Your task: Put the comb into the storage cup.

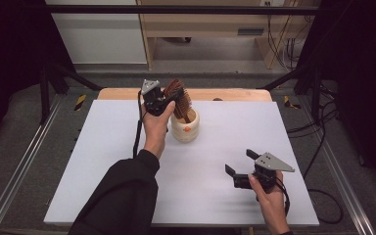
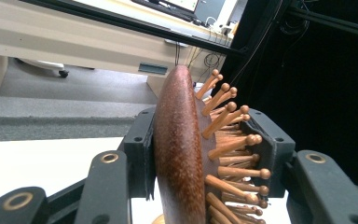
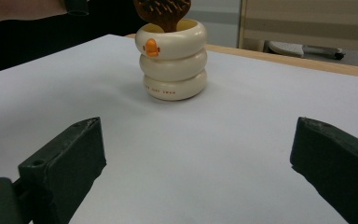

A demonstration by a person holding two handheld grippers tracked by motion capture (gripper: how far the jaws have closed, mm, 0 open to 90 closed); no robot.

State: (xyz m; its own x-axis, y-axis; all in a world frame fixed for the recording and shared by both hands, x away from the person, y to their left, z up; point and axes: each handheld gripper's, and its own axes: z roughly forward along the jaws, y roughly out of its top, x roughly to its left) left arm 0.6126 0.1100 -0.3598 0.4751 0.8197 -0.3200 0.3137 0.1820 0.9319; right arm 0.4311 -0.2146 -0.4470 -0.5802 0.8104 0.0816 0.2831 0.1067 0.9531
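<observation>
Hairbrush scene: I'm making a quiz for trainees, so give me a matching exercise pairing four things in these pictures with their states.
Things:
1. wooden hairbrush
2. cream holder
3. left tool
4. right tool

States:
A. open, holding nothing, low over the white table
B. standing upright on the table, with an orange mark on its top ring
C. shut on the brush head
D. clamped across its head, handle down inside the holder

Pairs: 1-D, 2-B, 3-C, 4-A
</observation>
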